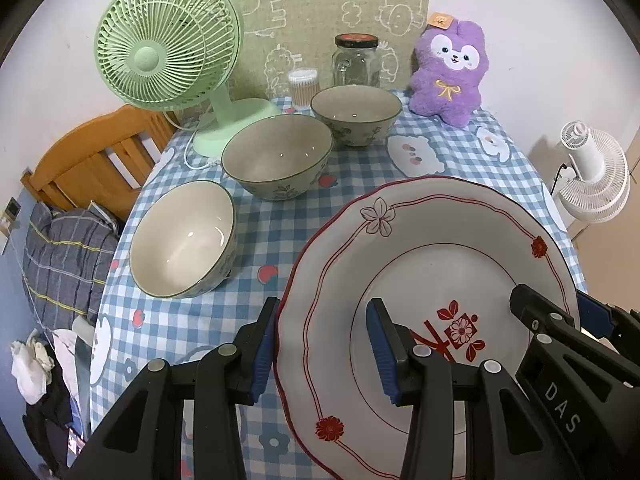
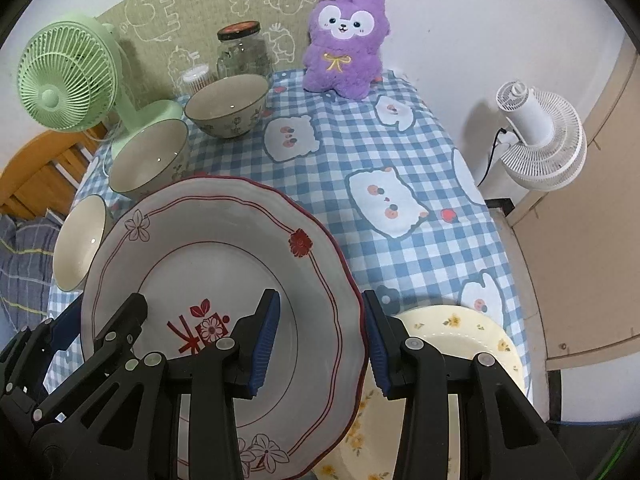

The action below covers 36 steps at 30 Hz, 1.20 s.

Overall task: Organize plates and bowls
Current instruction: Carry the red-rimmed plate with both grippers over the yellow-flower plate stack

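A white plate with red rim and flowers (image 1: 432, 232) sits between both grippers, raised and tilted over the table. My left gripper (image 1: 324, 344) straddles the plate's left rim, jaws wide apart, one finger under and one over. My right gripper (image 2: 320, 336) straddles the right rim of the same plate (image 2: 224, 248) likewise. A yellow floral plate (image 2: 452, 344) lies under its right edge. Three grey floral bowls stand in a row: near (image 1: 184, 240), middle (image 1: 278, 156), far (image 1: 356, 114).
Blue checked tablecloth (image 1: 360, 168) covers the table. A green desk fan (image 1: 164, 52), glass jar (image 1: 356, 60), cotton-swab tub (image 1: 304, 86) and purple plush (image 1: 450, 72) stand at the back. A white fan (image 2: 536, 136) stands off the right edge. A wooden chair (image 1: 92, 152) is at left.
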Motion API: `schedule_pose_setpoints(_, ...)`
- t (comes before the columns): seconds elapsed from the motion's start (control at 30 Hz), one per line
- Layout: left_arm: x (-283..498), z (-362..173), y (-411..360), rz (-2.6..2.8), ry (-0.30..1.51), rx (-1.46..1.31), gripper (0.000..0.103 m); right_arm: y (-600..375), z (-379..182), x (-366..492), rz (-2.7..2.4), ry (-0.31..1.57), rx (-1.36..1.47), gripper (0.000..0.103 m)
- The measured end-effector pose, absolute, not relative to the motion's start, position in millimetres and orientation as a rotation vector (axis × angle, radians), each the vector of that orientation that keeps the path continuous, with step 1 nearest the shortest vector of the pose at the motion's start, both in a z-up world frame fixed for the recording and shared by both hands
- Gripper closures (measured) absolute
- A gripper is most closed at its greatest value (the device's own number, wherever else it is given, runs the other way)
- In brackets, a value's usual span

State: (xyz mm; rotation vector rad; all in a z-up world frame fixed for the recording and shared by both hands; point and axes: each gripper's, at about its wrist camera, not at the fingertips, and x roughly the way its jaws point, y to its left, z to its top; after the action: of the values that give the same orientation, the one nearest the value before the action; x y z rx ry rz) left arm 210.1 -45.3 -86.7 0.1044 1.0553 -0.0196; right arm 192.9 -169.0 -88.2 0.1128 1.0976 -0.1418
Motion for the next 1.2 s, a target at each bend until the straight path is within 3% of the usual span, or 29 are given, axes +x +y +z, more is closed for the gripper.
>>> schedule_pose_setpoints(0.53,185,-73,-87,0.002,1.046,0.070,0.059,-218,-75,168,-0.124,1.089,0.090,0.058)
schedule_pose_setpoints(1.2,151,-92,-154,-0.035,1.092,0.075,0.061,-286,-96,129,-0.166,1.136,0.099,0.058)
